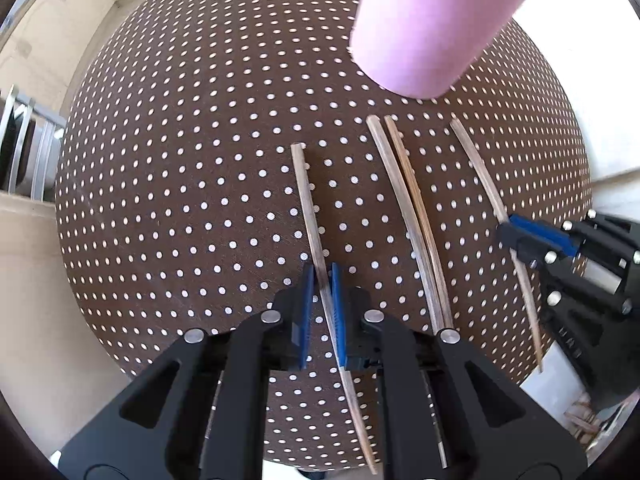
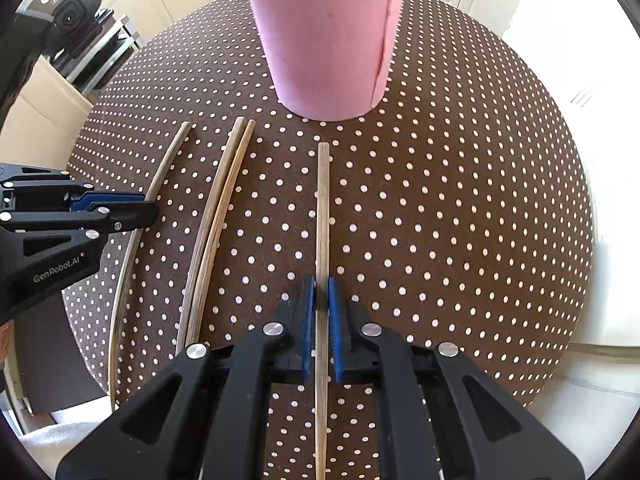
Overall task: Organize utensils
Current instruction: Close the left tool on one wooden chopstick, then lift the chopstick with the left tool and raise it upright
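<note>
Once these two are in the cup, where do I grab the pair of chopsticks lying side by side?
Grip the pair of chopsticks across both sticks near mid-length, coming straight down from above. They lie flat and touching on the dotted cloth, so fingers straddling their width can pinch both together.

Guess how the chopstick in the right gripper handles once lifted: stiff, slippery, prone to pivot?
The chopstick looks like thin wood, so probably stiff and light. The right gripper pinches it away from its middle, so it may pivot. The ridged pads should limit slipping.
</note>
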{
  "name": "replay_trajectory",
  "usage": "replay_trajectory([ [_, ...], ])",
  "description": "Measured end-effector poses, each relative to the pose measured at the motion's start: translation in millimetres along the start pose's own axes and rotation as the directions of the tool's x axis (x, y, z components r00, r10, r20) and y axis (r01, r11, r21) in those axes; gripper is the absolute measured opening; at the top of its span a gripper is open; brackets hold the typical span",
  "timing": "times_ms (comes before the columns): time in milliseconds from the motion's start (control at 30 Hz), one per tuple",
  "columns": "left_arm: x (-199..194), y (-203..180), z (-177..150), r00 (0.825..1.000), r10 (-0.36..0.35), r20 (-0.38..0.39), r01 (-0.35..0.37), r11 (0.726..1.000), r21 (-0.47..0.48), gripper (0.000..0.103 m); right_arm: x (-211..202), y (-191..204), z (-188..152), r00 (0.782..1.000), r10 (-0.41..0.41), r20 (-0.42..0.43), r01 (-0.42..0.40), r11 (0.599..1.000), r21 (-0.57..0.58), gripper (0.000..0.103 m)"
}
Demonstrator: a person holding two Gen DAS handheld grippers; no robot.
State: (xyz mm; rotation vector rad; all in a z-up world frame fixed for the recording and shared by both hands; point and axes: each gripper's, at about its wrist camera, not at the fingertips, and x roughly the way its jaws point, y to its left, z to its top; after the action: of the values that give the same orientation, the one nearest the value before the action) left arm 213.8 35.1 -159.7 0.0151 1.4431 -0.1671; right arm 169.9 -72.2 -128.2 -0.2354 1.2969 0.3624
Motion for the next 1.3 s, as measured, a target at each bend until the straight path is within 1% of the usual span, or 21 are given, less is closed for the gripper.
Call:
replay_trajectory([
  [67, -1.5, 13.8, 4.2, 1.000, -0.002, 0.003, 0.002, 1.000, -0.015, 0.011, 2.7, 5.2, 4.9, 1.000, -0.008, 0.002, 0.008, 1.000, -0.011, 0.009],
  [133, -3.1, 18.6, 3.7, 1.000, -0.001, 0.005, 0.001, 1.000, -0.028, 0.011, 4.2, 4.4, 9.7, 1.000, 0.004, 0.002, -0.004, 1.000, 0.000, 0.010],
  [200, 3.0, 20.6, 8.8, 1.000, -0.010, -0.003, 0.009, 0.997, -0.071, 0.011, 8.3, 5.7, 20.8, 1.000, 0.024, -0.008, -0.024, 0.999, 0.033, 0.011],
  [300, 5.4, 33.1, 9.8, 0.999, -0.023, -0.025, 0.020, 0.990, -0.141, 0.011, 11.8, 9.1, 30.4, 1.000, 0.020, -0.016, -0.019, 1.000, 0.022, 0.011],
  [367, 6.1, 40.3, 9.7, 0.999, -0.025, -0.029, 0.020, 0.986, -0.163, 0.010, 13.9, 13.7, 34.6, 1.000, 0.007, -0.015, -0.007, 1.000, 0.007, 0.010],
  [400, 5.3, 40.4, 9.9, 1.000, -0.013, -0.026, 0.009, 0.989, -0.145, 0.010, 14.6, 16.7, 35.3, 1.000, -0.001, -0.012, 0.001, 1.000, -0.005, 0.005],
  [467, 5.7, 41.8, 11.6, 1.000, 0.022, -0.007, -0.023, 0.997, -0.076, 0.008, 15.0, 17.8, 36.7, 1.000, 0.007, -0.008, -0.007, 1.000, -0.005, 0.005],
  [500, 2.0, 35.0, 11.2, 0.999, 0.032, 0.005, -0.032, 0.998, -0.062, 0.008, 15.6, 17.6, 38.9, 1.000, 0.019, -0.010, -0.019, 1.000, 0.009, 0.005],
  [567, -0.5, 38.0, 6.8, 0.998, 0.044, 0.036, -0.042, 0.998, -0.055, 0.006, 14.8, 8.6, 40.0, 0.998, 0.057, -0.023, -0.055, 0.997, 0.048, 0.005],
  [667, -1.0, 35.8, 0.9, 0.995, 0.074, 0.061, -0.073, 0.997, -0.022, 0.006, 10.8, -1.5, 43.9, 0.998, 0.064, -0.008, -0.063, 0.995, 0.082, 0.005],
  [733, -2.0, 40.4, -0.6, 0.996, 0.065, 0.066, -0.063, 0.998, -0.028, 0.006, 3.9, -7.5, 45.9, 0.997, 0.080, 0.016, -0.082, 0.992, 0.098, 0.005],
  [800, -5.0, 36.6, -1.0, 0.996, 0.056, 0.065, -0.054, 0.998, -0.036, 0.006, -3.2, -10.8, 47.6, 0.995, 0.096, 0.039, -0.100, 0.989, 0.105, 0.005],
  [967, -8.1, 41.6, -2.5, 0.998, 0.035, 0.051, -0.033, 0.999, -0.037, 0.006, -13.6, -15.0, 53.0, 0.989, 0.131, 0.064, -0.139, 0.982, 0.128, 0.005],
  [1000, -10.1, 35.3, -0.6, 0.998, 0.033, 0.053, -0.032, 0.999, -0.036, 0.006, -17.1, -13.0, 53.7, 0.989, 0.131, 0.074, -0.140, 0.982, 0.129, 0.005],
  [1067, -11.2, 34.3, -0.7, 0.997, 0.037, 0.064, -0.035, 0.999, -0.035, 0.006, -21.6, -13.1, 58.0, 0.987, 0.136, 0.088, -0.147, 0.981, 0.127, 0.005],
  [1167, -11.7, 22.1, 1.4, 0.996, 0.032, 0.078, -0.029, 0.999, -0.035, 0.006, -29.9, -19.4, 53.4, 0.983, 0.147, 0.109, -0.160, 0.979, 0.123, 0.005],
  [1233, -17.8, 21.0, 2.2, 0.995, 0.027, 0.094, -0.024, 0.999, -0.030, 0.006, -37.4, -34.1, 44.9, 0.981, 0.151, 0.124, -0.167, 0.978, 0.123, 0.005],
  [1300, -25.6, 16.8, 2.8, 0.993, 0.035, 0.113, -0.033, 0.999, -0.017, 0.006, -46.3, -40.7, 41.7, 0.978, 0.159, 0.139, -0.176, 0.976, 0.125, 0.005],
])
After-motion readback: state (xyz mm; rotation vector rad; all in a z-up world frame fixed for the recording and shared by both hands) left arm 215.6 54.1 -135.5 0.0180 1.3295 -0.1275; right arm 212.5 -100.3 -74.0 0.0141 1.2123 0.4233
